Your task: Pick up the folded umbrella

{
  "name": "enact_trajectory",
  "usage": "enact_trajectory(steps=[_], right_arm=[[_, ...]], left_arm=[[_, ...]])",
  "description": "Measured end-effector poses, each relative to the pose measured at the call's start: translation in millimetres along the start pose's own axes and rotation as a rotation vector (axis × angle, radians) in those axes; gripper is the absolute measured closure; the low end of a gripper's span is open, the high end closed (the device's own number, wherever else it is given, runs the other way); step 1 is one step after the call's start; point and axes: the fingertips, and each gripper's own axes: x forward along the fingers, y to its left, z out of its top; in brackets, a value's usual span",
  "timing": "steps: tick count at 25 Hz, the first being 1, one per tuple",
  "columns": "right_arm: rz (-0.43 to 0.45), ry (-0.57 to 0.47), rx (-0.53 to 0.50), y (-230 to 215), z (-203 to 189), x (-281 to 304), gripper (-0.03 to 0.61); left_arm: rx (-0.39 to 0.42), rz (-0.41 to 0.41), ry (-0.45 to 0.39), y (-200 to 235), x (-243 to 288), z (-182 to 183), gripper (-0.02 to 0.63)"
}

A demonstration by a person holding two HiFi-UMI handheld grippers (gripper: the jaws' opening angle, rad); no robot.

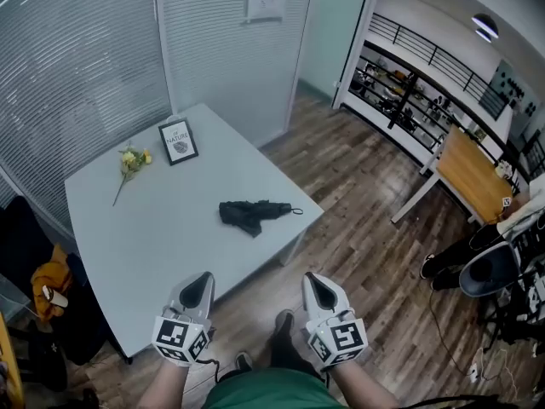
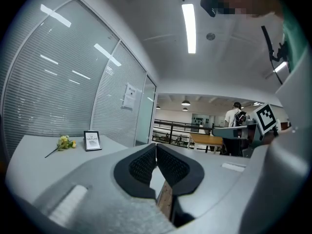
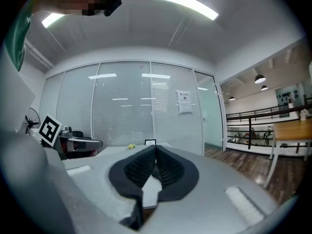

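The folded umbrella (image 1: pixel 254 214) lies on its side on the pale table (image 1: pixel 153 245), toward the right near edge, its strap end pointing right. Nothing touches it. It sits apart from the other things, so it looks open to a reach from the near side.

The left gripper (image 1: pixel 202 281) and the right gripper (image 1: pixel 316 284) are held side by side at the near corner of the table, level and pointing toward the far side. Both are well short of the umbrella. In each gripper view the ribbed dark pads (image 2: pixel 146 164) meet with nothing between them, so both tools are closed and empty. This looks like a carrying pose on the approach, not a grasp. The jaws would need to part before either could take the umbrella.

A yellow flower (image 1: pixel 129 162) and a small framed picture (image 1: pixel 178 141) lie near the far left of the table, clear of the likely path.
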Motion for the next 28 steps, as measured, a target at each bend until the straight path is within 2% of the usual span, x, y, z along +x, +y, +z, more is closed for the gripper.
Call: enact_trajectory(steps=[5, 10, 15, 18, 22, 24, 25, 27, 28], right_arm=[[0.062, -0.004, 0.028, -25.6, -2.5, 52.3, 0.575], [0.116, -0.006, 0.028, -65.1, 9.0, 108.3, 0.575], [0.141, 0.0, 0.03, -114.7, 17.9, 145.7, 0.575], [0.144, -0.002, 0.037, -144.6, 19.7, 162.4, 0.575], [0.13, -0.01, 0.049, -181.4, 24.8, 175.4, 0.575], [0.105, -0.01, 0.057, -199.3, 25.1, 180.0, 0.575], [0.089, -0.009, 0.065, -207.4, 24.8, 182.5, 0.575], [0.056, -0.007, 0.084, -219.2, 24.2, 186.1, 0.575], [0.039, -0.007, 0.087, -223.4, 24.0, 187.4, 0.575]], left_arm=[[0.04, 0.063, 0.024, 18.6, 32.1, 4.3, 0.6], [0.079, 0.098, 0.027, 28.5, 86.8, 17.6, 0.6], [0.031, 0.165, 0.002, 41.0, 144.5, 23.6, 0.603], [0.087, 0.19, 0.02, 46.9, 179.8, 25.6, 0.603], [0.265, 0.104, 0.115, 34.8, 229.7, 22.5, 0.598], [0.316, 0.033, 0.178, 25.7, 253.0, 13.5, 0.595], [0.327, -0.002, 0.209, 22.1, 264.0, 7.5, 0.567], [0.348, -0.071, 0.272, 17.4, 283.5, -8.2, 0.47], [0.368, -0.1, 0.302, 17.2, 292.6, -17.5, 0.451]])
